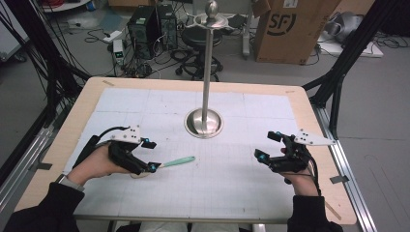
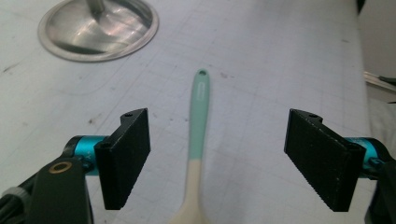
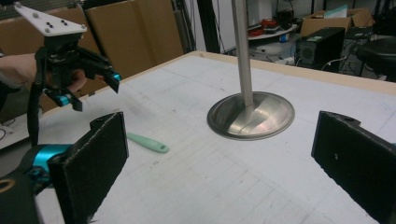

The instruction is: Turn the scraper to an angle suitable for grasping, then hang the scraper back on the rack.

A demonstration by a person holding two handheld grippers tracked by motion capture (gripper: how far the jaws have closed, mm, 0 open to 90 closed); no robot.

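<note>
The left tongs [image 2: 217, 161] are wide apart, and the spoon [image 2: 198, 140] lies flat on the white surface [image 1: 232, 179] between the two black pads, touching neither. It has a pale bowl end near the tongs and a green handle that points away toward the metal stand [image 1: 205, 122]. The spoon looks let go, not held, so the step in hand seems to be setting it down or getting ready to pick it up; which one I cannot tell. A pick-up would mean bringing the pads down on both sides of the handle and squeezing. The right tongs [image 3: 219, 163] are wide too, with nothing in them, well apart from the spoon. Farther off, the stand's round base sits on the surface with its tall pole going up.
</note>
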